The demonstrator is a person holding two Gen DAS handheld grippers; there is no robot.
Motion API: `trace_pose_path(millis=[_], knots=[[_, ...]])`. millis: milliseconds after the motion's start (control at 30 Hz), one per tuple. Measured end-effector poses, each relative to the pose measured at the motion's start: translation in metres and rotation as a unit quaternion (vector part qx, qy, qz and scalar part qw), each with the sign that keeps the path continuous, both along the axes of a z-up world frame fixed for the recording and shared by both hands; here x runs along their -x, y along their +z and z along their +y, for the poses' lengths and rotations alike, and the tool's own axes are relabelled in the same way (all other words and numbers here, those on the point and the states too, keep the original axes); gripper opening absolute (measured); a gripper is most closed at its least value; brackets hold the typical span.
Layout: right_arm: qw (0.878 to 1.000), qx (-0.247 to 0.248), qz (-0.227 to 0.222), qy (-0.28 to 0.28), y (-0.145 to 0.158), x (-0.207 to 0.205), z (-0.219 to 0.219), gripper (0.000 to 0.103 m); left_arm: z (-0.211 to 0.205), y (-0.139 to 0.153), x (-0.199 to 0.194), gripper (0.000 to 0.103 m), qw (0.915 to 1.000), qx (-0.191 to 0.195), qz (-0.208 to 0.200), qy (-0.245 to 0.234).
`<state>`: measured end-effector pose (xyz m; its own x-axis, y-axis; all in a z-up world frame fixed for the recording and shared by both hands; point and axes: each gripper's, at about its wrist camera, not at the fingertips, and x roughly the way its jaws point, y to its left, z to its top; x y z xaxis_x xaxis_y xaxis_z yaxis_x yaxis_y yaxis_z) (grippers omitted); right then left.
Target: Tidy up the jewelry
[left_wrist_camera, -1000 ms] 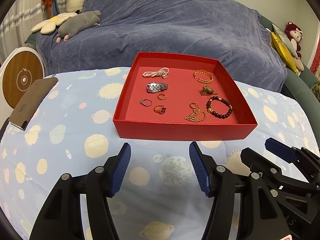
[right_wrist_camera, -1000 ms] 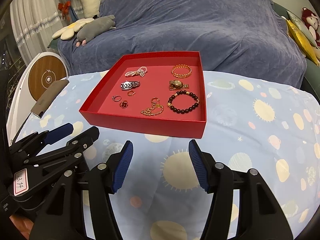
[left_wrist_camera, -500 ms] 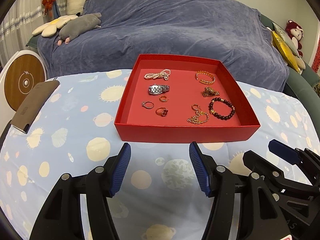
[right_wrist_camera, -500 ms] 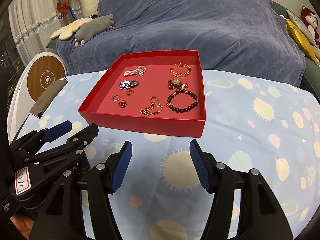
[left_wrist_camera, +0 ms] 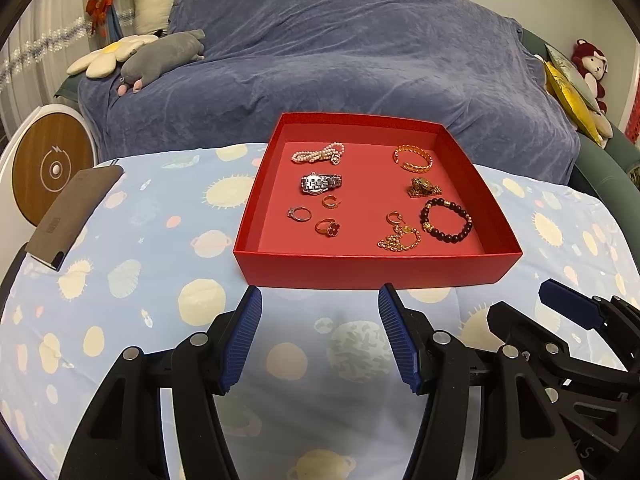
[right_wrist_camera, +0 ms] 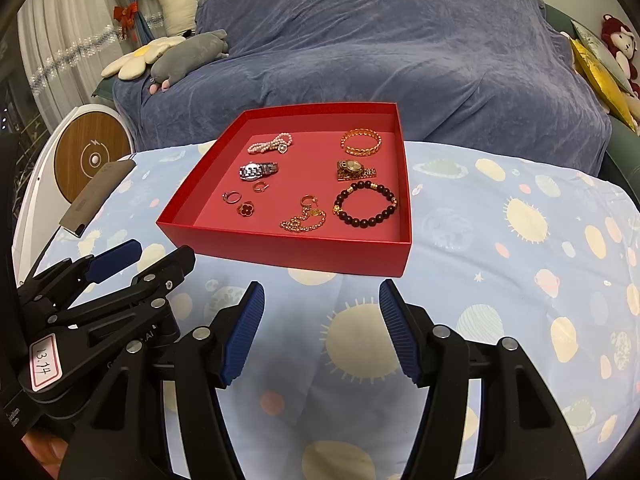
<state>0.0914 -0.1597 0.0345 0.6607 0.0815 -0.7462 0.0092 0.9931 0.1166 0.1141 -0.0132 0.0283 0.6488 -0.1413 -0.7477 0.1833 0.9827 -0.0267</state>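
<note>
A red tray (left_wrist_camera: 360,270) (right_wrist_camera: 288,250) sits on the table ahead of both grippers. It holds a pearl bracelet (left_wrist_camera: 318,153), a silver watch (left_wrist_camera: 320,183), several rings (left_wrist_camera: 298,213), a gold bangle (left_wrist_camera: 413,157), a gold watch (left_wrist_camera: 424,188), a gold chain (left_wrist_camera: 398,240) and a dark bead bracelet (left_wrist_camera: 446,220) (right_wrist_camera: 365,208). My left gripper (left_wrist_camera: 320,300) is open and empty, just short of the tray's near wall. My right gripper (right_wrist_camera: 322,296) is open and empty, also just in front of the tray.
The table wears a light blue cloth with suns and planets (left_wrist_camera: 160,280). A brown case (left_wrist_camera: 72,216) lies at its left edge. A sofa under a blue cover (left_wrist_camera: 340,60) stands behind, with plush toys (left_wrist_camera: 160,58). A round wood-faced device (left_wrist_camera: 52,168) stands at the left.
Both grippers have drawn back and risen slightly, so the tray sits a little farther off in both views. Jaws stay open. Nothing in the tray has moved.
</note>
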Motion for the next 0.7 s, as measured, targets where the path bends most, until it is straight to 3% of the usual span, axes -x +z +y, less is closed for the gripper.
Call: trace_pose_path(millis=[700], knots=[[1.000,0.001,-0.001,0.000,-0.0002,0.0002,0.0004,0.058,0.0010,0.0009,0.0000,0.058,1.0000,-0.001,0.000,0.001]])
